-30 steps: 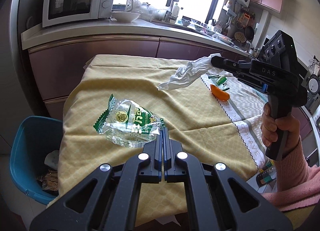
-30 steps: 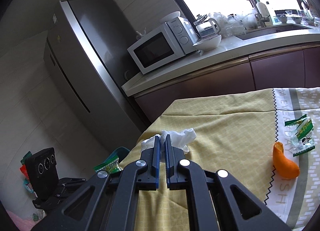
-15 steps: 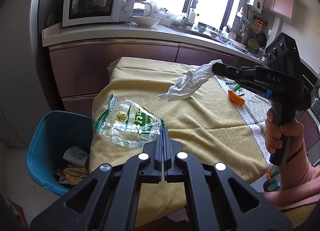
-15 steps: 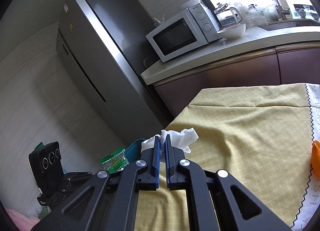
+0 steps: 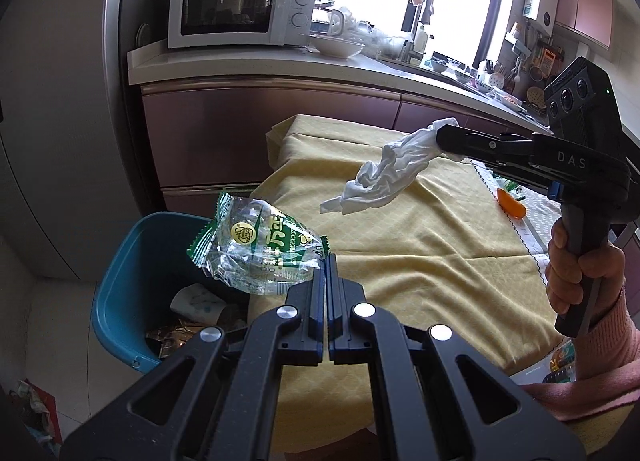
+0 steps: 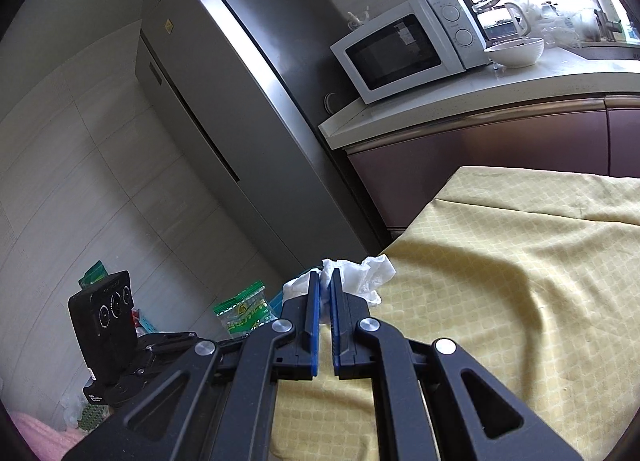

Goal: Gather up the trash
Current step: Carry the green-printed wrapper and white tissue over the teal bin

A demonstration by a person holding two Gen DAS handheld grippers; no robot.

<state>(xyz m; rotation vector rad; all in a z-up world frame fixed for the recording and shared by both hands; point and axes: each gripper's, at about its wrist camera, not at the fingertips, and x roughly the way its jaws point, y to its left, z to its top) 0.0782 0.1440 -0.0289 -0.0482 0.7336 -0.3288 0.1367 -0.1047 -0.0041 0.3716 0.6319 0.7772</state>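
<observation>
My left gripper [image 5: 327, 261] is shut on a clear plastic snack bag with green print [image 5: 256, 247] and holds it in the air over the edge of a blue bin [image 5: 120, 285] beside the table. The bag also shows in the right wrist view [image 6: 244, 309]. My right gripper [image 6: 326, 275] is shut on a crumpled white tissue [image 6: 360, 275]. In the left wrist view the right gripper [image 5: 440, 137] holds the tissue [image 5: 384, 177] above the yellow tablecloth [image 5: 420, 245], to the right of the bin.
The bin holds a paper cup [image 5: 196, 299] and wrappers. An orange peel [image 5: 510, 203] and a green wrapper lie at the table's far right. A fridge [image 6: 224, 109], a counter with a microwave [image 5: 240, 9] and cabinets stand behind the table.
Both grippers have swung left with their loads. The snack bag has gone from over the tablecloth to over the bin's edge, and the tissue has come nearer the table's left end.
</observation>
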